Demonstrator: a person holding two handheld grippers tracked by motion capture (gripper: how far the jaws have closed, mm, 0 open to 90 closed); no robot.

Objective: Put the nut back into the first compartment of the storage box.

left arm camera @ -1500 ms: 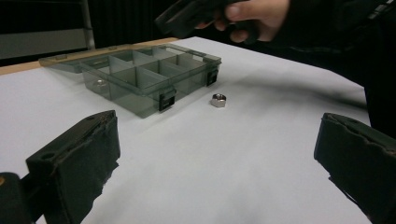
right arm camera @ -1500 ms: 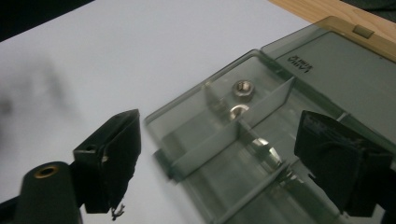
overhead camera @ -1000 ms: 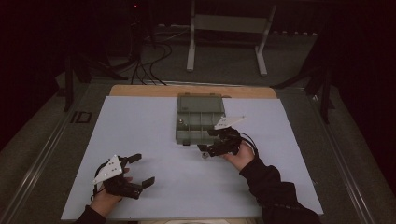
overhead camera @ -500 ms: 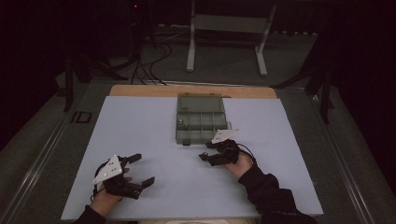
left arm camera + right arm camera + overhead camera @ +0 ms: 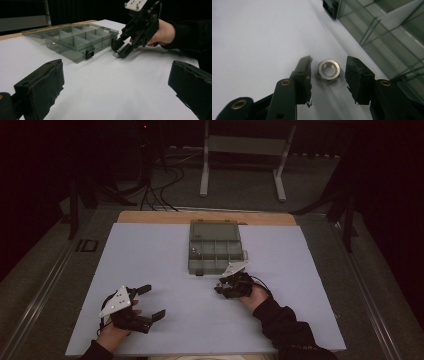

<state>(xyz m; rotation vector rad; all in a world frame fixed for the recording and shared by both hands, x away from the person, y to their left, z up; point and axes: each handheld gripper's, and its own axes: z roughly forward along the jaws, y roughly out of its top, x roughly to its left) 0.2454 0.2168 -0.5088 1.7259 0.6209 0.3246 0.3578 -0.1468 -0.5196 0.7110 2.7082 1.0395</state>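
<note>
Moved: right gripper (image 5: 223,288) has come down beside the compartment box (image 5: 214,246), jaws just closing.
Right jaws: narrow gap, astride nut (image 5: 328,69), not touching.
Left gripper (image 5: 150,302): nearer than box, jaws wide, empty.
Nut: on table (image 5: 165,250), just before box.

Silver hex nut (image 5: 328,70) flat on white sheet, hole up, just beside compartment box's near corner.

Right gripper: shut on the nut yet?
Not yet. Right gripper jaws have been closing, but gaps show either side of the nut.

Organizer box (image 5: 387,32) cut off at edge
</note>
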